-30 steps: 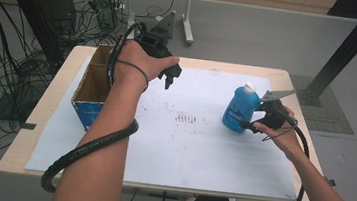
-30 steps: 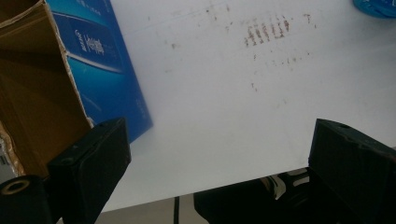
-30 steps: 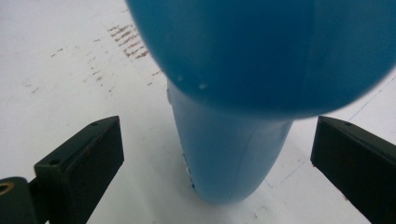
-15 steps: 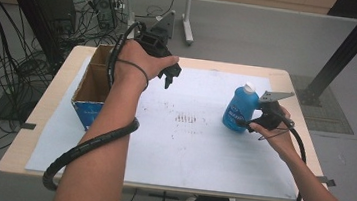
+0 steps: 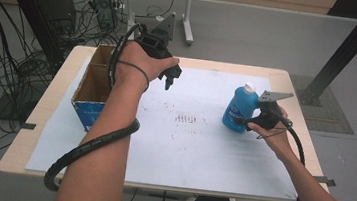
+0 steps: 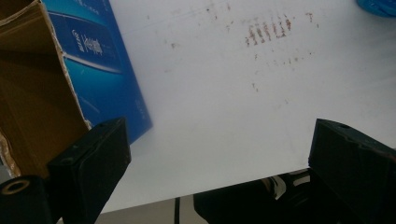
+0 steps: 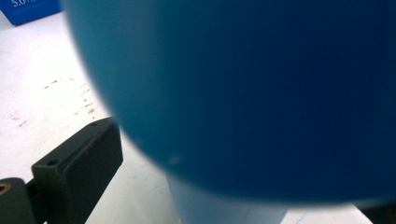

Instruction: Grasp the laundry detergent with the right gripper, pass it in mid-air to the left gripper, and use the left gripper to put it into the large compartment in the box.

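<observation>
The bottle (image 5: 240, 109) stands upright on the white sheet (image 5: 181, 146) at the desk's (image 5: 39, 116) right side, near the right edge but not at it. The right tongs (image 5: 250, 121) are at its lower right flank; in the right gripper view the bottle (image 7: 252, 93) bulks blurred between the jaws, one jaw seen low on the left just beside it, the other cut off at the frame's right corner. Whether they clamp it or merely flank it I cannot tell.

The left tongs (image 5: 171, 77) hang above the sheet's far left part, jaws wide apart with nothing between them, as the left gripper view (image 6: 219, 163) shows. The box (image 5: 92, 89) sits just to their left, open at the top, along the desk's left edge; its inside is mostly hidden by its wall and the left forearm.

Between box and bottle the sheet lies bare apart from faint brown marks (image 5: 188, 117) near the middle, with broad room there and toward the near edge. The sheet's near edge runs close to the desk's own. The bottle's label is too small to read.
</observation>
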Available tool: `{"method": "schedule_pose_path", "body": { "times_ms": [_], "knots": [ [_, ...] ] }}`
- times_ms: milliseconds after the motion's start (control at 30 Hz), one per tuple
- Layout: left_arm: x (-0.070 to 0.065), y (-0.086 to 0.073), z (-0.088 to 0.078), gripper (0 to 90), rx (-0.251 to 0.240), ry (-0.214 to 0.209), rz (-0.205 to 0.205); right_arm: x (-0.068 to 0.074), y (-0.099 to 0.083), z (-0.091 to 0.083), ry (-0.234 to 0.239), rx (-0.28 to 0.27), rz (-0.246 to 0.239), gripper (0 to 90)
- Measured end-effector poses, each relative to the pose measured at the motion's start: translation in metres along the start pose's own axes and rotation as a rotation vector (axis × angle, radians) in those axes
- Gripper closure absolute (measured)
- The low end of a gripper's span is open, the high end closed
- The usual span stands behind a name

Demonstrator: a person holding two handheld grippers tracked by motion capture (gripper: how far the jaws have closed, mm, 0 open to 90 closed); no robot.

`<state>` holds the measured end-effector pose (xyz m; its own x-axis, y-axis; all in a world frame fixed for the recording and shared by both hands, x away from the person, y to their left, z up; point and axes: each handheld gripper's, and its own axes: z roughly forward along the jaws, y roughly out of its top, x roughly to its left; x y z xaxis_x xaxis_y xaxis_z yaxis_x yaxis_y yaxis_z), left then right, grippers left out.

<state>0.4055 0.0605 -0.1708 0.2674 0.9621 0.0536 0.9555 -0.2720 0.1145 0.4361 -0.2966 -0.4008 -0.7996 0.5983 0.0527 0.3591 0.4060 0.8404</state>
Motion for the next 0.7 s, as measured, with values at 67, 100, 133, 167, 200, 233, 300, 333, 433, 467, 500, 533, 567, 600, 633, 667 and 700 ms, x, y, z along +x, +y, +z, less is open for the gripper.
{"method": "schedule_pose_path", "body": {
  "times_ms": [67, 100, 133, 167, 200, 233, 300, 333, 433, 467, 500, 533, 567, 600, 633, 667, 700],
  "knots": [
    [0.0007, 0.0001, -0.0006, 6.1, 0.000, 0.002, -0.001, 0.0001, 0.0003, 0.0002, -0.001, 0.000, -0.003, 1.7],
    [0.0009, 0.0002, -0.0007, 6.1, -0.003, 0.002, -0.005, 0.0001, 0.0004, 0.0004, -0.001, 0.000, -0.003, 1.7],
    [0.0015, 0.0003, -0.0009, 6.1, -0.002, 0.003, -0.006, -0.0004, 0.0004, 0.0008, 0.000, 0.000, -0.005, 1.7],
    [0.0017, 0.0004, -0.0008, 6.1, -0.001, 0.002, -0.007, -0.0009, 0.0002, 0.0012, -0.002, 0.000, -0.004, 1.7],
    [0.0019, 0.0004, -0.0009, 6.1, -0.001, 0.002, -0.007, -0.0012, 0.0001, 0.0013, -0.003, -0.001, -0.003, 1.7],
    [0.0018, 0.0004, -0.0009, 6.1, -0.002, 0.000, -0.007, -0.0016, 0.0000, 0.0013, -0.005, -0.002, -0.003, 1.7],
    [0.0016, 0.0004, -0.0009, 6.1, -0.002, 0.001, -0.007, -0.0019, 0.0000, 0.0012, -0.007, -0.004, 0.002, 1.7],
    [0.0014, 0.0006, -0.0009, 6.1, 0.000, 0.001, -0.005, -0.0021, 0.0004, 0.0010, -0.005, -0.009, 0.000, 1.6],
    [-0.0001, 0.0015, -0.0014, 6.1, 0.001, 0.002, 0.001, -0.0022, 0.0011, 0.0010, -0.006, -0.012, -0.003, 1.6],
    [-0.0007, 0.0019, -0.0017, 6.1, 0.001, 0.001, 0.002, -0.0021, 0.0013, 0.0008, -0.006, -0.014, -0.002, 1.6],
    [-0.0007, 0.0019, -0.0017, 6.1, 0.001, 0.001, 0.002, -0.0020, 0.0014, 0.0007, -0.008, -0.016, -0.001, 1.5],
    [-0.0012, 0.0021, -0.0021, 6.1, 0.000, 0.001, 0.003, -0.0020, 0.0014, 0.0007, -0.008, -0.016, -0.001, 1.5],
    [-0.0017, 0.0024, -0.0024, 6.1, -0.002, 0.000, 0.004, -0.0021, 0.0013, 0.0008, -0.007, -0.017, 0.001, 1.5],
    [-0.0022, 0.0025, -0.0027, 6.1, -0.005, 0.000, 0.002, -0.0021, 0.0012, 0.0010, -0.007, -0.015, -0.002, 1.5],
    [-0.0024, 0.0027, -0.0030, 6.1, -0.003, -0.001, 0.004, -0.0025, 0.0007, 0.0013, -0.007, -0.012, -0.001, 1.6],
    [-0.0024, 0.0027, -0.0030, 6.1, -0.003, -0.001, 0.004, -0.0025, 0.0007, 0.0013, -0.007, -0.012, -0.001, 1.6],
    [-0.0023, 0.0027, -0.0031, 6.1, -0.003, 0.001, 0.003, -0.0029, 0.0006, 0.0014, -0.009, -0.012, -0.001, 1.5]
  ]
}}
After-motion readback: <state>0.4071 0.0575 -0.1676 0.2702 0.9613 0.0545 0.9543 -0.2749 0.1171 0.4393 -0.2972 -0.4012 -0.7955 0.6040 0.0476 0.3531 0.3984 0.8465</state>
